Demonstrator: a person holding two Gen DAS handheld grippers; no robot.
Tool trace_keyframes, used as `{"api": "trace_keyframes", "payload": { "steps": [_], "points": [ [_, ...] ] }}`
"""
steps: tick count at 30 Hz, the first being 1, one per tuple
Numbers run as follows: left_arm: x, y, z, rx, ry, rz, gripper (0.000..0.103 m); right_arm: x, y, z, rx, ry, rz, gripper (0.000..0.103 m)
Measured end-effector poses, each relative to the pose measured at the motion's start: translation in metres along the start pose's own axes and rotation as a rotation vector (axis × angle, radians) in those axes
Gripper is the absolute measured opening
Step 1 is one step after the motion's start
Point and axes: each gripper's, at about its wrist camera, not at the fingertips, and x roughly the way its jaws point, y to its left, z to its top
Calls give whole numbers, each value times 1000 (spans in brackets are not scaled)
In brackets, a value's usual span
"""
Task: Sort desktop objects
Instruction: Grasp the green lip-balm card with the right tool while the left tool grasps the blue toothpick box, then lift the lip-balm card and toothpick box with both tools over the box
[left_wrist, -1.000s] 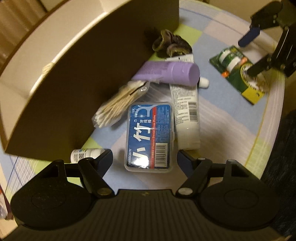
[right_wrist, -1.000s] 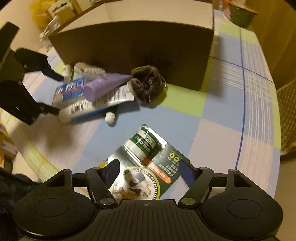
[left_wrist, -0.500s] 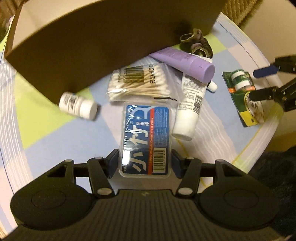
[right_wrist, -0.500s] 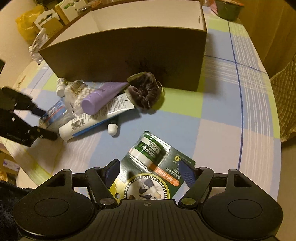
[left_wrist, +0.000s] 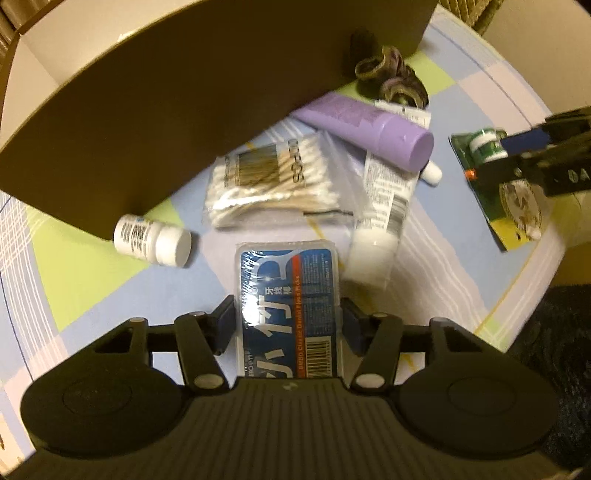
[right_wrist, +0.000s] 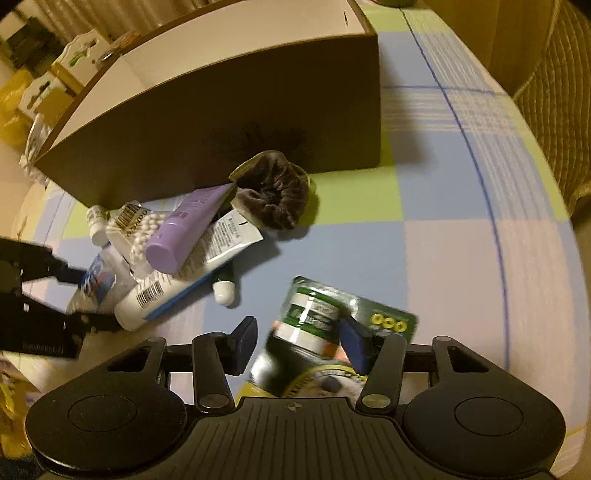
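Note:
My left gripper (left_wrist: 287, 325) is shut on the near end of a blue-labelled dental floss pick box (left_wrist: 286, 288), which lies flat on the checked tablecloth. In the right wrist view my right gripper (right_wrist: 300, 341) has both pads against a green Mentholatum balm blister pack (right_wrist: 314, 321), which sits tilted and blurred between them. The same pack (left_wrist: 484, 147) shows at the far right of the left wrist view, partly behind the right gripper's dark fingers (left_wrist: 528, 138).
A large brown cardboard box (left_wrist: 184, 110) stands open just behind the pile. In front of it lie a purple tube (left_wrist: 369, 125), a white tube (left_wrist: 380, 214), a bag of cotton swabs (left_wrist: 269, 184), a small white bottle (left_wrist: 151, 240) and a dark scrunchie (right_wrist: 277, 195). The table edge (left_wrist: 524, 295) runs close on the right.
My left gripper moved forward and shut on the floss box. My right gripper's fingers narrowed onto the green pack, which has turned and tilted.

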Motion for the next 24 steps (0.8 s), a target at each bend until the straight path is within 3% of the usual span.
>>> {"api": "trace_keyframes", "payload": {
  "steps": [4, 8, 9, 10, 11, 17, 24],
  "points": [
    [3, -1, 3, 2, 38, 7, 54, 3, 3, 4, 33, -22, -29, 54],
    [6, -3, 7, -31, 26, 8, 62, 6, 11, 5, -28, -22, -90, 54],
    [5, -4, 5, -33, 12, 7, 56, 7, 14, 5, -47, -22, -107, 51],
    [4, -6, 4, -36, -2, 6, 52, 8, 16, 5, -76, -25, -126, 36],
    [3, -7, 2, -41, -13, 3, 52, 7, 17, 3, -107, -30, -133, 36],
    [-7, 0, -15, -85, 0, -28, 52, -10, 0, -1, -160, -23, -51, 35],
    [-50, 6, -10, -50, -36, -27, 52, -54, -5, 14, -311, -50, 60, 35]
  ]
}}
